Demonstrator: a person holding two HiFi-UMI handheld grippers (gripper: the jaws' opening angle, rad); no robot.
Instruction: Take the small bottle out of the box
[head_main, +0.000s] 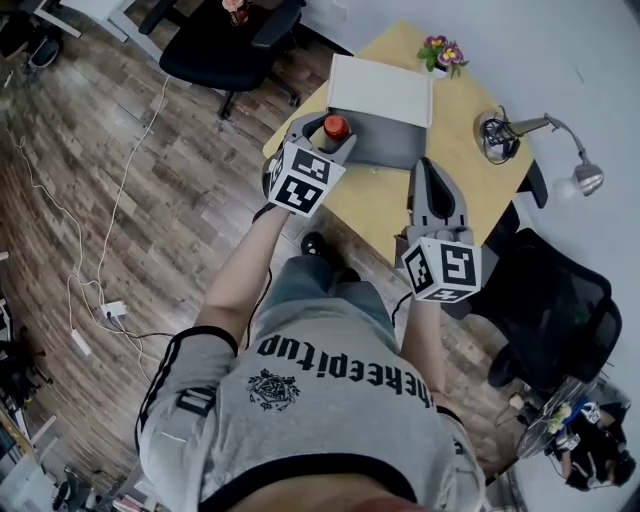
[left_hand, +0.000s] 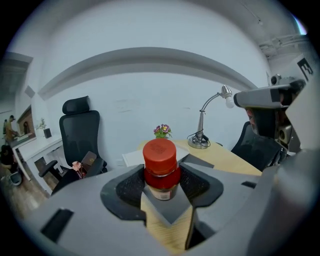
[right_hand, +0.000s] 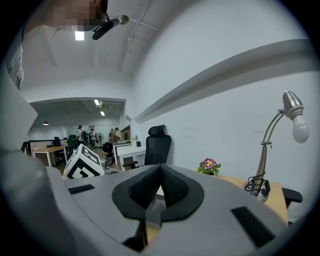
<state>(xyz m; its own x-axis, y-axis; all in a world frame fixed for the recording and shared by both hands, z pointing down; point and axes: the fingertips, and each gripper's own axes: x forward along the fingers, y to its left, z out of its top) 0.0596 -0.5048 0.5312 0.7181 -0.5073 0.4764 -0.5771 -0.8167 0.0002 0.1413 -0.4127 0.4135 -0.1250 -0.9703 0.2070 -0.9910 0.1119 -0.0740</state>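
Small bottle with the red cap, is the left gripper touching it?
Touching: the left gripper view shows the left gripper clamped against both sides of the small bottle.

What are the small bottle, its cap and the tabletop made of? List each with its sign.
The small bottle: clear glass or plastic, can't tell which; dark red contents show through above a pale label. Its cap: red, matte, probably moulded plastic; no metallic shine. The tabletop: pale wood grain in fine streaks, likely laminate or veneer.
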